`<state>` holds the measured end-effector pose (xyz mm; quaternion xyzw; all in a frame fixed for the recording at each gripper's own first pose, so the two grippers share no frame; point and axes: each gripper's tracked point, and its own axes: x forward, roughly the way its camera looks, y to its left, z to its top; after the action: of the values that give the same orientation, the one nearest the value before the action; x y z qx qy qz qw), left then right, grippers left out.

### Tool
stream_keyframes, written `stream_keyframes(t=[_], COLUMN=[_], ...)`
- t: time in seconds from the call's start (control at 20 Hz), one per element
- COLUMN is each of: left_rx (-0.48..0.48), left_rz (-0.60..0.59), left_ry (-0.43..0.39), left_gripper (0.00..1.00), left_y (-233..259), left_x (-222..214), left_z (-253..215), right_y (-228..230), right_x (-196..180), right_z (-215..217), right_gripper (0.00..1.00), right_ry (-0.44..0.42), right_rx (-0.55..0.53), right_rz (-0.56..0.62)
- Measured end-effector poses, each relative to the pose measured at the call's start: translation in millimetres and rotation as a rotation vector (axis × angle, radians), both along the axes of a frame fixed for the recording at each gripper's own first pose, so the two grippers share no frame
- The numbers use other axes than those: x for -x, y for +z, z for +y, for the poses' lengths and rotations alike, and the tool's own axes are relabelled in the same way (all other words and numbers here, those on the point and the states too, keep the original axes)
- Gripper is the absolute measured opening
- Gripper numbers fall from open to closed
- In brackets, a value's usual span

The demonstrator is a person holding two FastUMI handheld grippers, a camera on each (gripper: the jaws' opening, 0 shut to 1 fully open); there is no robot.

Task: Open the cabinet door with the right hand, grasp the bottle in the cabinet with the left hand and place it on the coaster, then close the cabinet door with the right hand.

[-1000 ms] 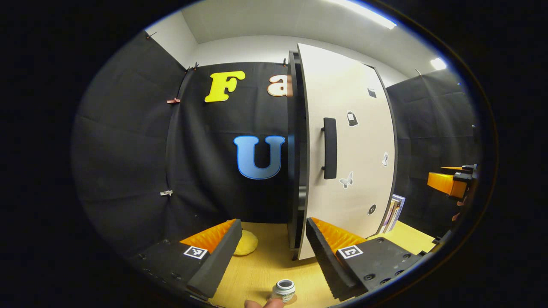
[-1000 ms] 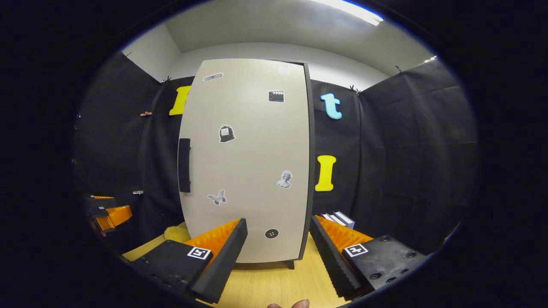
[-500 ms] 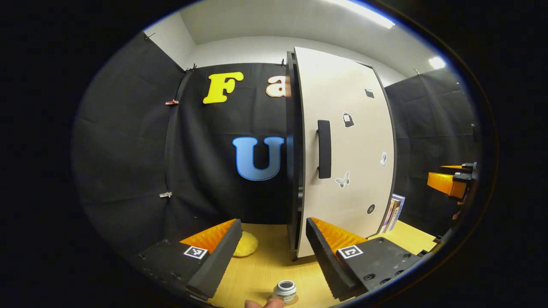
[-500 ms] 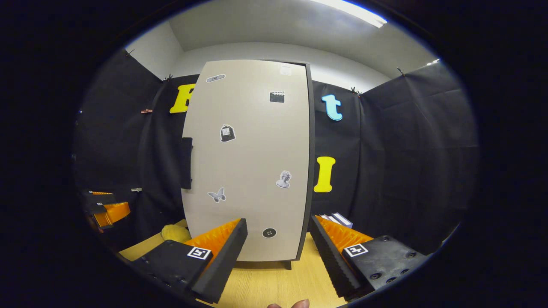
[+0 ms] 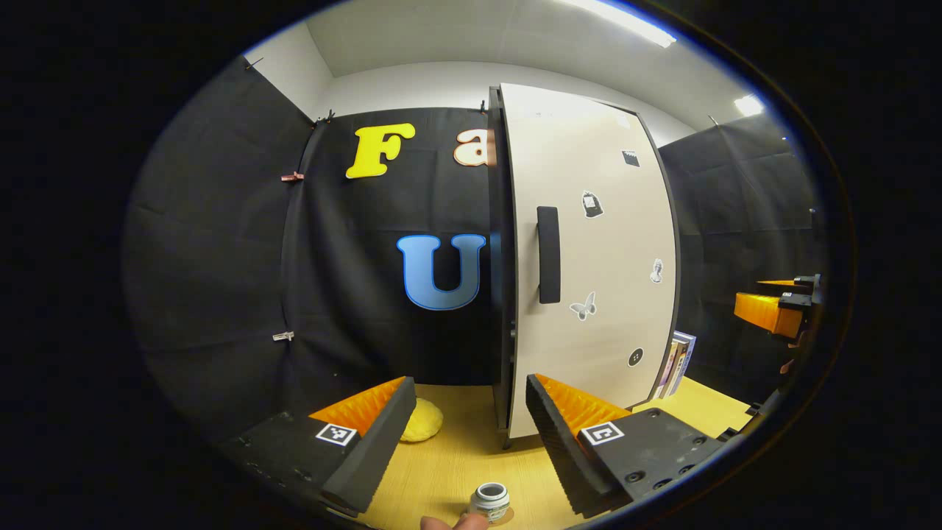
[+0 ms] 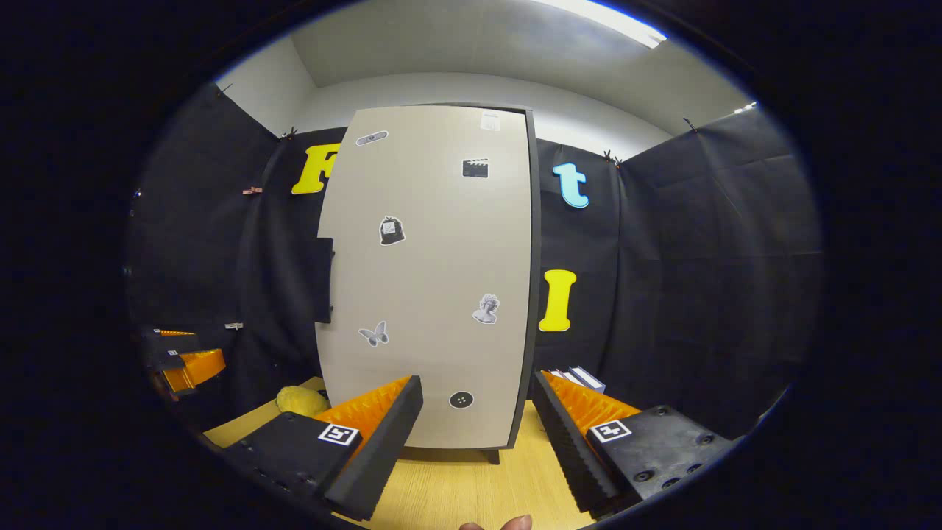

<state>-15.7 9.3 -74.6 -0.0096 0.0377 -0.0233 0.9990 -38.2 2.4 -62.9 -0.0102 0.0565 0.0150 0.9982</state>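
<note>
The tall cabinet has a beige door point(image 5: 596, 250) with stickers and a dark vertical handle point(image 5: 548, 254). The door lies almost flush with the dark cabinet side. A small grey bottle point(image 5: 489, 500) with an open top stands on the wooden table, on a brown coaster point(image 5: 508, 517), just below and between my left gripper's fingers. My left gripper point(image 5: 467, 434) is open and holds nothing. My right gripper point(image 6: 475, 434) is open too, facing the door point(image 6: 434, 280) from a short way off, well right of the handle point(image 6: 321, 280).
A yellow soft lump point(image 5: 423, 421) lies on the table point(image 5: 456, 456) left of the cabinet. Books point(image 6: 581, 377) stand to the cabinet's right. The right gripper point(image 5: 776, 309) shows far right, the left gripper point(image 6: 184, 364) far left. A fingertip point(image 5: 449, 523) shows beside the bottle.
The cabinet door has swung further toward the cabinet and is now nearly flush. Both grippers stayed open and almost still; the bottle has not moved.
</note>
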Motion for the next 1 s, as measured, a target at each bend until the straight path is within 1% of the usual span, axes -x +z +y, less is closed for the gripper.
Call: stream_keyframes(t=[1.0], left_rx=[-0.005], left_rz=[-0.004], left_ry=[0.009], left_gripper=[0.95], left_y=[3.1], left_x=[2.1], left_z=[-1.4], right_y=[5.6], right_x=[1.8], right_z=[-0.1], right_gripper=[0.98], right_ry=[-0.002], right_rx=[-0.005], right_rz=[-0.014])
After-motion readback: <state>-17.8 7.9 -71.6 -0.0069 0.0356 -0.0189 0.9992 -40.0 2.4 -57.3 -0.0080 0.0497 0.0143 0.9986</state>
